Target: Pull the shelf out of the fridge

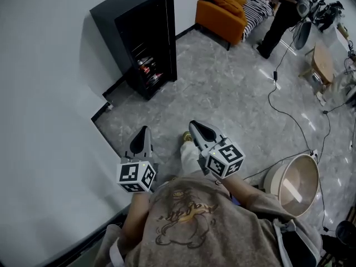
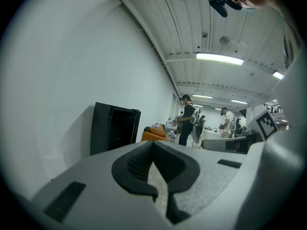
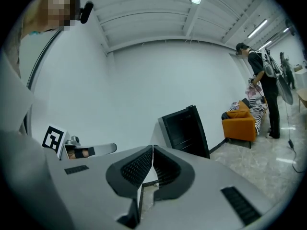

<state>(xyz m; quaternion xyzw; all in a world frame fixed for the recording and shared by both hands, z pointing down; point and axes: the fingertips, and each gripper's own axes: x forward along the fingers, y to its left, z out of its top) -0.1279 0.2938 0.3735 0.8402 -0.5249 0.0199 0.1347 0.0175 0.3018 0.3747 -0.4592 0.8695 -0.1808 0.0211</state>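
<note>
Head view: fridge (image 1: 142, 38), black, stands far left against the white wall, well apart from both tongs. Its front faces the grey marbled floor (image 1: 222, 93), and its shelves (image 1: 147, 68) sit inside it, carrying small items, some reddish; what they are cannot be told. The left tongs (image 1: 146, 129) and right tongs (image 1: 194, 124) are held near, side by side above the floor, pointing towards the far wall. A round pale tub (image 1: 295, 182) sits near right, with cables trailing across the floor. Far right are an orange sofa (image 1: 222, 10) and a person (image 1: 283, 10) standing by it.

Left gripper view: the left tongs (image 2: 154, 147) are clenched, pads together with nothing between them. Beyond them the fridge (image 2: 112, 133) stands at the wall, with the sofa (image 2: 156, 135) and the person (image 2: 186, 119) to its right, under strip lights.

Right gripper view: the right tongs (image 3: 152, 152) are clenched too and hold nothing. The fridge (image 3: 184, 131) shows its dark inside, far off; the sofa (image 3: 240, 123) and the person (image 3: 264, 90) are at the right.
</note>
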